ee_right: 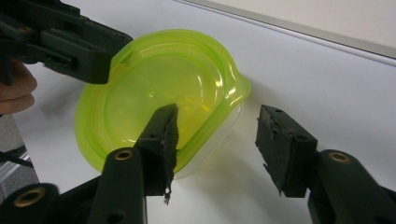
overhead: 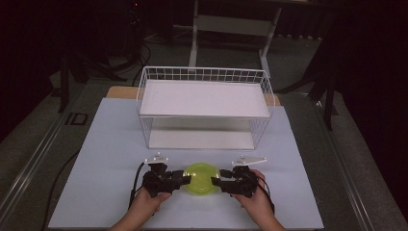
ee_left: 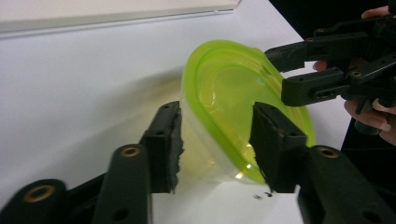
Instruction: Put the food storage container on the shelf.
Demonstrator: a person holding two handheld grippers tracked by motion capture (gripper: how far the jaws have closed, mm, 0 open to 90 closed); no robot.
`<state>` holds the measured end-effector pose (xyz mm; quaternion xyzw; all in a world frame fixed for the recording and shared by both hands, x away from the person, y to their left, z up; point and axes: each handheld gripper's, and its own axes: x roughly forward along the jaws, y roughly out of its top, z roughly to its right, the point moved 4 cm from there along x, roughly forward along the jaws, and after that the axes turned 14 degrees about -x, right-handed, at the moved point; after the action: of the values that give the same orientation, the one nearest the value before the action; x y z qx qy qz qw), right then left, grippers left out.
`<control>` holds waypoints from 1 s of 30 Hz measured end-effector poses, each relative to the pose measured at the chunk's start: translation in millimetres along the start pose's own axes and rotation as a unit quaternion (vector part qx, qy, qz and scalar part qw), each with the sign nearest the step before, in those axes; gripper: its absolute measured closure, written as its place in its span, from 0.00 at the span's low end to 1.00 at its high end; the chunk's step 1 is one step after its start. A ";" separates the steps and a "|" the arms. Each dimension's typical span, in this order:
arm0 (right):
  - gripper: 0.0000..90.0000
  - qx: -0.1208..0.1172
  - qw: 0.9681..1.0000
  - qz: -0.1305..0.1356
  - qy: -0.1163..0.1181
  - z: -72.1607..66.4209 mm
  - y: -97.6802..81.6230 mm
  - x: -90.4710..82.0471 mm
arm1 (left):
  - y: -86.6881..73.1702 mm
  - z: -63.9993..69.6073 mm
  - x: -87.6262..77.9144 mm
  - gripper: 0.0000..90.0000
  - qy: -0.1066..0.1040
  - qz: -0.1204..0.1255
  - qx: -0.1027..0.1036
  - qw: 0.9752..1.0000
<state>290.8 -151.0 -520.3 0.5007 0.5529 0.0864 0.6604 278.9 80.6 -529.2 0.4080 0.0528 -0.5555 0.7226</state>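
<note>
1. A pale table top carries everything; its far edge shows a strip of wood.
2. A white wire rack with a solid upper shelf and a lower shelf stands at the far middle of the table.
3. A round clear container with a lime-green lid sits on the table near the person's edge, in front of the rack and between the two grippers.
4. The left gripper, held in the person's left hand, has its jaws spread around the container's rim, one pad outside the wall and one over the lid; I cannot tell whether they touch it.
5. The right gripper, in the right hand, has its jaws spread wide, one pad over the lid's edge, the other clear of it.
</note>
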 end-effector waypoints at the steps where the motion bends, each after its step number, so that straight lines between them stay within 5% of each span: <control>1: 0.58 0.004 1.000 0.000 0.005 -0.2 -0.1 -0.2 | -0.9 -0.9 1.3 0.65 -0.001 -0.008 -0.003 1.000; 9: 0.72 0.012 1.000 -0.009 0.015 -5.8 2.1 -2.9 | -4.7 2.5 -1.6 0.76 -0.018 -0.016 -0.010 1.000; 19: 0.89 0.006 1.000 0.015 0.014 -21.7 8.8 -13.5 | -9.7 13.5 -13.3 0.90 0.010 -0.016 -0.007 1.000; 30: 0.89 0.004 0.999 0.042 0.004 -19.5 27.6 -31.9 | 11.2 32.6 -28.2 0.91 -0.012 0.009 0.002 1.000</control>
<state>275.2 -147.9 -476.7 0.5254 0.5341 0.1139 0.6524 265.5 81.5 -486.8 0.4029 0.0394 -0.5537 0.7277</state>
